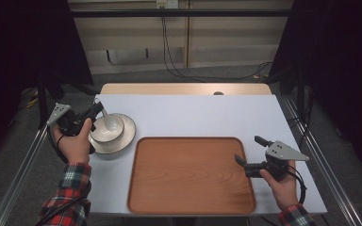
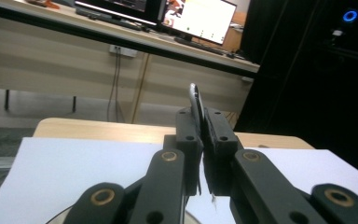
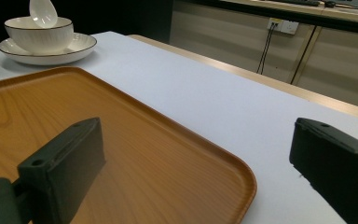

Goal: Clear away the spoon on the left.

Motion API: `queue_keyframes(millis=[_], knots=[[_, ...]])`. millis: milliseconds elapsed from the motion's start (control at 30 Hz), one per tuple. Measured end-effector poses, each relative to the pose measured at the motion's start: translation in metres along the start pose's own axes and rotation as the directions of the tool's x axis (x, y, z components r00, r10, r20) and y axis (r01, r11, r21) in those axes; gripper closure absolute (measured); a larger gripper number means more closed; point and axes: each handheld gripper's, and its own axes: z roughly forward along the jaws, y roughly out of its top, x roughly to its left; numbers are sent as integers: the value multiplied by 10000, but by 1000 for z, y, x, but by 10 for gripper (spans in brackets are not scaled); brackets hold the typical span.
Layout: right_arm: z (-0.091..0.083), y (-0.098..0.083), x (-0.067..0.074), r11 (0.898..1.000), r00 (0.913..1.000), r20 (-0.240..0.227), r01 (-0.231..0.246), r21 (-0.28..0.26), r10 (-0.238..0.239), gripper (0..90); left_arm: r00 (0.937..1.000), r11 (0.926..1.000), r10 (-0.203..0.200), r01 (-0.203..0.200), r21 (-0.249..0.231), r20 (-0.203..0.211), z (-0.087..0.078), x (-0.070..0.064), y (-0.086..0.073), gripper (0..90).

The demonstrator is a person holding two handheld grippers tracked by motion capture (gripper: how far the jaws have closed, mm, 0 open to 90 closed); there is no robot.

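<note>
A white spoon hangs over a white ribbed bowl, its scoop just above the bowl's rim. My left gripper is shut on the spoon's handle, which sticks up edge-on between the pads. The bowl stands on a dark-rimmed white plate at the left of the table. My right gripper is held open at the right edge of a brown wooden tray, one jaw over the tray, the other over the white tabletop, nothing between them.
The white tabletop stretches behind the tray, with a wooden strip along its far edge. Metal rails run down both sides of the table. Cables hang on the wall beyond.
</note>
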Motion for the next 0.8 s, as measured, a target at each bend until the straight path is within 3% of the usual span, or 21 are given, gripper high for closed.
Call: queue_keyframes(millis=[200,267,433,633,800], knots=[[0,0,0,10000,10000,5,2,-21,-2,27,9995,9995,216,-221,225,241,-1,-7,7,858],[1,0,1,10000,9999,-103,79,35,-79,27,9989,9999,6,-10,104,472,0,-12,10,858],[1,0,2,9999,9998,-153,113,6,-113,28,9963,9996,107,-130,270,855,0,-20,12,858],[1,0,2,9999,9998,-172,126,-64,-127,28,9884,9989,112,-180,434,1516,2,-32,13,858],[0,1,1,9998,9999,-97,73,-166,-75,27,9765,9987,-137,28,509,2150,5,-43,12,858]])
